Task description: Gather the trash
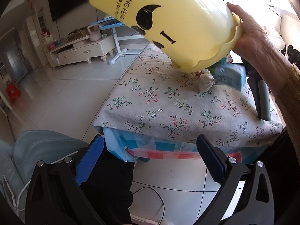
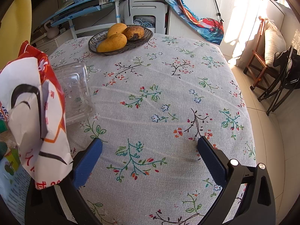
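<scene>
In the left wrist view a person's hand (image 1: pixel 251 37) holds a yellow trash bin (image 1: pixel 168 24) tipped mouth-down over the floral-clothed table (image 1: pixel 159 112). Under its rim lie a crumpled tissue (image 1: pixel 205 81) and a light blue packet (image 1: pixel 230 76). My left gripper (image 1: pixel 150 146) hangs open off the table's near edge, holding nothing. My right gripper (image 2: pixel 150 148) is open low over the tablecloth (image 2: pixel 168 93), nothing between its fingers. A red-and-white wrapper (image 2: pixel 37 112) falls or leans just left of its left finger, beside a clear plastic box (image 2: pixel 75 91). The bin (image 2: pixel 16 28) shows at far left.
A dish of mangoes (image 2: pixel 120 39) sits at the table's far side. A black-and-grey handle (image 1: pixel 262 97) rests on the table's right. A printed carton (image 2: pixel 11 178) lies beside the wrapper. TV cabinet (image 1: pixel 80 52), blue desk and folding chairs (image 2: pixel 277 78) stand around on the tiled floor.
</scene>
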Tool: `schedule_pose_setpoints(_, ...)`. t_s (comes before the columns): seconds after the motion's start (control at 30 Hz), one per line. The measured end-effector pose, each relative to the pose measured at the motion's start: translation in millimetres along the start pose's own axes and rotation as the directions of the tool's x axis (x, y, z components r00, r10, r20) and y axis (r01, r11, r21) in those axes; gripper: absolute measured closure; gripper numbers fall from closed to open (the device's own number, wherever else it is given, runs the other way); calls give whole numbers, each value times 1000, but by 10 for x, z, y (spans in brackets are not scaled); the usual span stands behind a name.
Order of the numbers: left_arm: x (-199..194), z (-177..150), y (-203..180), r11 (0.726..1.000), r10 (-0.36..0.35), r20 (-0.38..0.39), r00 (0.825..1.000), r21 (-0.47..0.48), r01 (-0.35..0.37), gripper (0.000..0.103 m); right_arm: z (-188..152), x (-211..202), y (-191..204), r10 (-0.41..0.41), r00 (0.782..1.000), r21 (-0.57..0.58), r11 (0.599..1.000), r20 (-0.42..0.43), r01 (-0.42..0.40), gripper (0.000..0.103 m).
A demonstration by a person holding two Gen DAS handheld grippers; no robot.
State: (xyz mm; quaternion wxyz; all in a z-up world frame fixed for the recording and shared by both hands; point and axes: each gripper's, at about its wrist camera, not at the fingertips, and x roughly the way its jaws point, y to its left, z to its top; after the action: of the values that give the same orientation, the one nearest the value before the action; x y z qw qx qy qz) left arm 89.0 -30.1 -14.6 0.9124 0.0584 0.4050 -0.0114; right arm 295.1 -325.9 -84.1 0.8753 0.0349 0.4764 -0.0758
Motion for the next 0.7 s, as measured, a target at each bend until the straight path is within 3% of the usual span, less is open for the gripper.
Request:
schedule_pose_setpoints(0.1,-44,-27,67,999,-29,30,999,-29,30,7,2,7,-7,0,1000,0,1000,0,0,6)
schedule_pose_setpoints(0.27,-95,-62,99,1000,23,66,998,-1,-23,7,0,6,-6,0,1000,0,1000,0,0,6)
schedule_pose_setpoints(0.5,89,-200,175,999,-48,-73,996,19,49,7,-1,8,-4,0,1000,1,1000,0,0,6)
schedule_pose_setpoints(0.7,5,-338,263,999,-42,-74,996,22,44,7,-2,10,-2,0,1000,1,1000,0,0,6)
